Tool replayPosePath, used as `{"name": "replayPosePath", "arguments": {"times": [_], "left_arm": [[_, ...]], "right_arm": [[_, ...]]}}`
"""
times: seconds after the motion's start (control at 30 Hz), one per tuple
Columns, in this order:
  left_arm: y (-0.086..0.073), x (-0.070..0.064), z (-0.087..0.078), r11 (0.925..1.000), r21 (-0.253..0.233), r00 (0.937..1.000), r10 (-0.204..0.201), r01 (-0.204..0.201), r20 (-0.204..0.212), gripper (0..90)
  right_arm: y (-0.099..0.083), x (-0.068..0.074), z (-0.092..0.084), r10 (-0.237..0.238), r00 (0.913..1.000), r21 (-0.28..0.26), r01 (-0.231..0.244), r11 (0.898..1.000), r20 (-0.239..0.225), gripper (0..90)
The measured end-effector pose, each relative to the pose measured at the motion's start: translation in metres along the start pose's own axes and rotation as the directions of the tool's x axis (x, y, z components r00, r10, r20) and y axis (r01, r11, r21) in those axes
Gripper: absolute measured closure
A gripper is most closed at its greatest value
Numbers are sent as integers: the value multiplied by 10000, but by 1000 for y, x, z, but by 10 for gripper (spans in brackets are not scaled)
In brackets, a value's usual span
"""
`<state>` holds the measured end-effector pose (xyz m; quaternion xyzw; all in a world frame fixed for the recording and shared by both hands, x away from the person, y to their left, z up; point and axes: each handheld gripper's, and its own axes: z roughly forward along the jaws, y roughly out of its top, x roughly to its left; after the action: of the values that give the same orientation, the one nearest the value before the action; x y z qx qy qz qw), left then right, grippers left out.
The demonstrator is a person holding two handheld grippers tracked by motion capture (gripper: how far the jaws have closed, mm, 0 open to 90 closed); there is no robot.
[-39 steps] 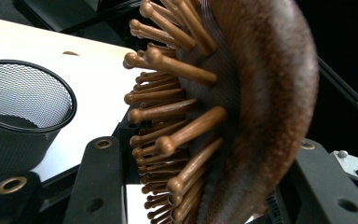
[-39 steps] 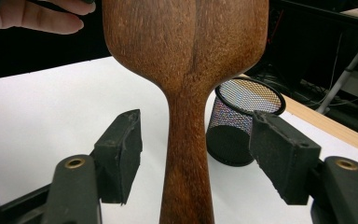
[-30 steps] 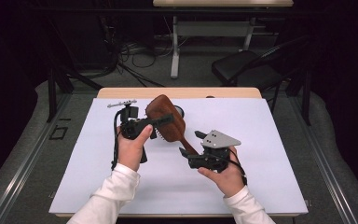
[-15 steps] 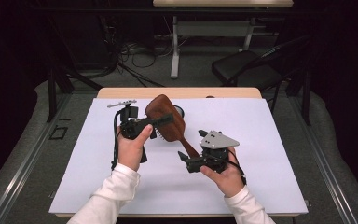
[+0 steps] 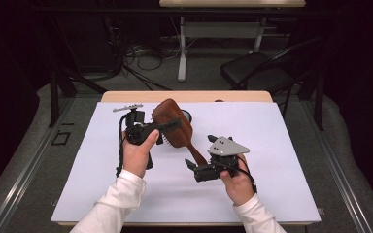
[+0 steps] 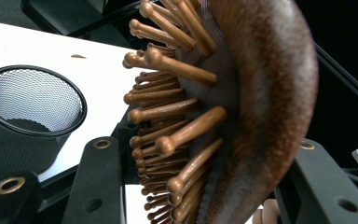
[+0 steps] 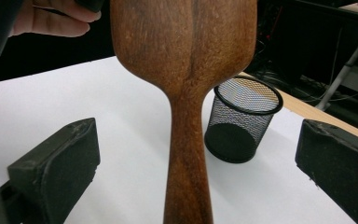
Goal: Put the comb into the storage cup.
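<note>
A brown wooden hairbrush point(image 5: 180, 138) hangs tilted above the white table point(image 5: 281, 145), head up at the far left, handle down toward the near right. My left gripper point(image 5: 174, 124) is shut on the brush head; in the left gripper view its jaws clamp the brush point(image 6: 261, 93), one on the wooden bristles, one on the smooth back. My right gripper point(image 5: 200, 151) is open. Its jaws have just been opening, and the handle point(image 7: 186, 140) stands between them untouched, with wide gaps on both sides.
A black mesh cup point(image 5: 189, 115) stands upright on the table just behind the brush head, also in the gripper views as the cup point(image 6: 32, 112) and the cup point(image 7: 242, 121). Beyond the table's far edge are a black chair point(image 5: 257, 73), desk legs and floor cables.
The right gripper's jaws have spread apart and come off the brush handle. The left gripper and the brush have stayed where they were.
</note>
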<state>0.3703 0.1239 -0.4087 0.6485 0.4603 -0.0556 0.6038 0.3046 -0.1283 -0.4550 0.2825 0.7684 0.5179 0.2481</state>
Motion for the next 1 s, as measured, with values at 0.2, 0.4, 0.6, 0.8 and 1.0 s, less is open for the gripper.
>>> {"name": "replayPosePath", "arguments": {"times": [0.2,0.4,0.6,0.8,1.0], "left_arm": [[1,2,0,9999,-97,10000,46,-47,-68,514],[1,3,-1,9999,-99,9999,56,-57,-108,513],[2,4,-1,10000,-73,9999,54,-54,-114,512],[2,4,-1,10000,-47,9999,82,-83,-101,511],[3,3,-1,9999,22,9998,128,-128,-120,511]], "right_arm": [[0,0,0,-27,10000,12,27,10000,65,0],[0,-1,0,-4,10000,-4,4,10000,84,0],[0,-1,0,5,10000,23,-5,10000,74,0],[0,-1,0,25,10000,4,-25,10000,84,0],[0,-2,0,38,9999,7,-38,10000,118,0]]}}
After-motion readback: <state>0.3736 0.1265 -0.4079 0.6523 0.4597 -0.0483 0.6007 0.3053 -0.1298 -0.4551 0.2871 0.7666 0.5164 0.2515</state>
